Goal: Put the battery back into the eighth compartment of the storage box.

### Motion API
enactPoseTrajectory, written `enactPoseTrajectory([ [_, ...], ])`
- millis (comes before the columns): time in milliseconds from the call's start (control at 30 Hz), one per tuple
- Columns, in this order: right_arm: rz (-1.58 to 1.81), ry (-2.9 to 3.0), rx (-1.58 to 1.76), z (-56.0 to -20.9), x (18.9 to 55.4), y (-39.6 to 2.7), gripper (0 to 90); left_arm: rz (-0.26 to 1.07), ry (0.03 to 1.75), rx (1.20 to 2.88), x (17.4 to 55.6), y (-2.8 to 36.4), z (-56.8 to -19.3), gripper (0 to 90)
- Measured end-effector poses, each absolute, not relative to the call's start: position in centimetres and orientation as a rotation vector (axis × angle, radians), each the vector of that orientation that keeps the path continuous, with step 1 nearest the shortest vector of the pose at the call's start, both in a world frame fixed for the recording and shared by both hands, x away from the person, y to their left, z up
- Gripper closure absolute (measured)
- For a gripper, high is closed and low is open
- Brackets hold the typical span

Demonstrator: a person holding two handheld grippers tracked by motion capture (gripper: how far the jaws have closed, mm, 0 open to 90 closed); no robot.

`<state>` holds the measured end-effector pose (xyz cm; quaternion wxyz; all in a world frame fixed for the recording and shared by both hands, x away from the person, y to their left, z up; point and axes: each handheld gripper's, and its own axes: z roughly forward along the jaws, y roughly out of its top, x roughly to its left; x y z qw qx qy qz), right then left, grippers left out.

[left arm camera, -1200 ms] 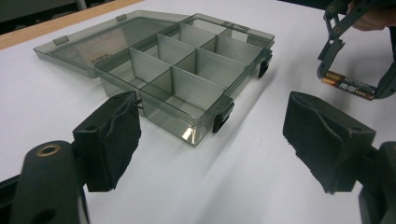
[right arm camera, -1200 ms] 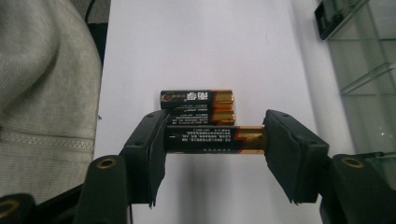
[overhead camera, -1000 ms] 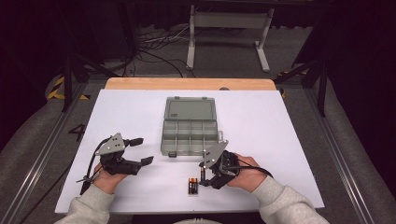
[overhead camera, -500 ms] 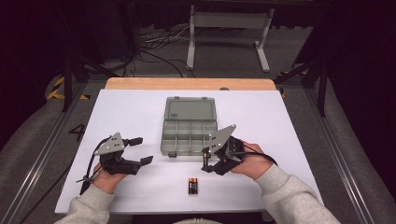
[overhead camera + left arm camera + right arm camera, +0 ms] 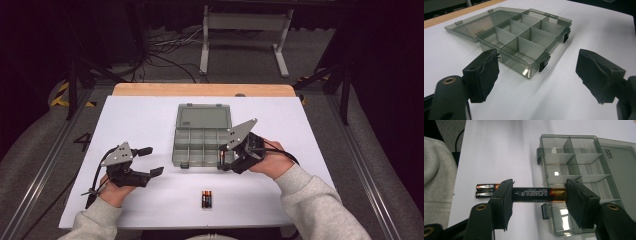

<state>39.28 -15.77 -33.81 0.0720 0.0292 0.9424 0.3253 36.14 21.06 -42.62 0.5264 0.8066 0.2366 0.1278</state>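
We see in the right gripper view that the right gripper (image 5: 539,195) holds a battery (image 5: 537,194) lengthwise: one pad presses on each end, so the jaws stand about half open with the battery as a bridge between them. The gold end with the plus sign is at the pad on the right of that view. In the high view this gripper (image 5: 224,156) is raised at the front right corner of the organizer box (image 5: 200,150), and the battery (image 5: 221,155) shows there as a small orange and black piece just at the box's edge.

The box is of grey transparent plastic, divided in compartments that look empty, and its lid (image 5: 203,116) lies open flat behind it. The box rests on the white table (image 5: 310,150).

Two more batteries (image 5: 207,199) lie side by side on the table, touching each other, near the front edge and well apart from the box.

The left gripper (image 5: 150,160) rests low on the table, left of the box. Its jaws are wide open and nothing is between them; in its own view we look between the pads (image 5: 485,75) at the box's front corner.
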Motion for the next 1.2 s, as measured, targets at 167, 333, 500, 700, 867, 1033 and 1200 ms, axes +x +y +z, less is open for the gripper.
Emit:
enactPoseTrajectory([
  [167,0.977,2.823,0.111,-33.4,40.5,-16.1,41.4,0.306,0.566,1.927,36.1,21.1,-42.6,19.1],
  [333,0.968,2.816,0.125,-33.3,41.7,-16.3,41.4,0.305,0.566,1.927,36.1,21.1,-42.6,19.1],
  [500,0.964,2.817,0.138,-33.3,42.5,-16.3,41.4,0.305,0.566,1.928,36.1,21.1,-42.6,19.2],
  [700,0.962,2.820,0.159,-33.6,43.7,-16.5,41.4,0.309,0.566,1.928,36.1,21.0,-42.7,19.1],
  [867,0.943,2.836,0.172,-34.6,44.6,-16.5,41.4,0.307,0.566,1.929,36.2,21.1,-42.6,19.2],
  [1033,0.944,2.851,0.163,-35.6,45.2,-16.3,41.4,0.307,0.566,1.930,36.2,21.1,-42.7,19.2],
  [1200,0.926,2.867,0.153,-36.2,45.7,-16.2,41.4,0.305,0.568,1.929,36.2,21.1,-42.7,19.1],
])
